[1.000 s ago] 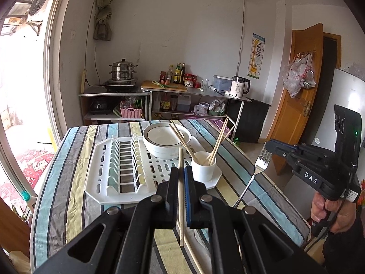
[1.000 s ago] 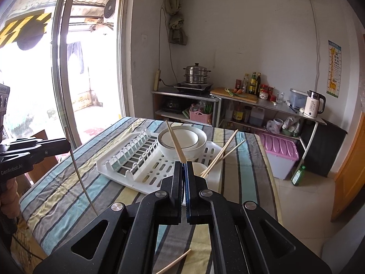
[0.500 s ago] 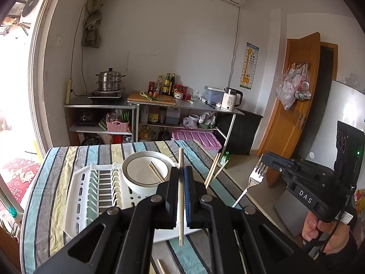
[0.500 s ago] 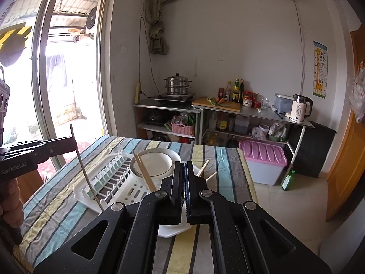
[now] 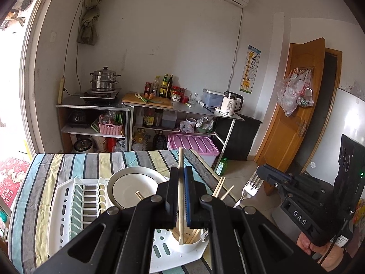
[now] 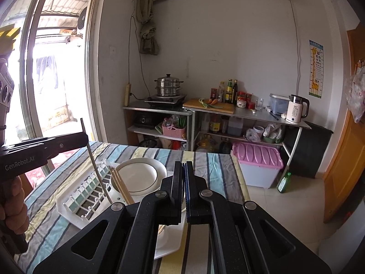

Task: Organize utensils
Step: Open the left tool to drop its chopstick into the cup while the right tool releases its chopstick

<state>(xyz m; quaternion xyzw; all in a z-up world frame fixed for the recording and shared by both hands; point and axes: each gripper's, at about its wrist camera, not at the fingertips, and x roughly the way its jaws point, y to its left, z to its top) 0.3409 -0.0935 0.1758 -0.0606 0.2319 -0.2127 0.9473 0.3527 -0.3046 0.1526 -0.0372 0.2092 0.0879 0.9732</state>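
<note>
Clamped between the jaws of the left gripper (image 5: pixel 182 190) is a single wooden chopstick (image 5: pixel 180 196), held nearly upright. Its upper end projects above the jaws, and its lower end is seen over the mouth of the white utensil cup (image 5: pixel 186 239). Whether the tip touches the cup floor cannot be determined. Several other chopsticks (image 5: pixel 220 188) are already standing in the cup, leaning to the right. The cup is seated at the near right corner of the white dish rack (image 5: pixel 68 207). A white bowl with a dark rim line (image 5: pixel 134 188) is located in the rack just behind the cup, and one chopstick end is visible inside it. The rack is placed on a table covered by a striped cloth (image 5: pixel 75 163).

The right gripper (image 5: pixel 262 175) is seen at the right of the left wrist view, closed on the handle of a metal fork (image 5: pixel 247 190), whose tines point up and to the left. The fork is held in the air, beside the cup and apart from it. In the right wrist view the right gripper's own jaws (image 6: pixel 184 182) are shown pressed together; the fork itself is hidden there by the jaws.

A hand (image 6: pixel 12 205) is seen gripping the left gripper's handle at the left edge of the right wrist view. Behind the table, a metal shelf unit (image 5: pixel 146 109) carrying a steamer pot (image 5: pixel 105 80), bottles and a white kettle (image 5: pixel 231 104) is visible against the wall.
</note>
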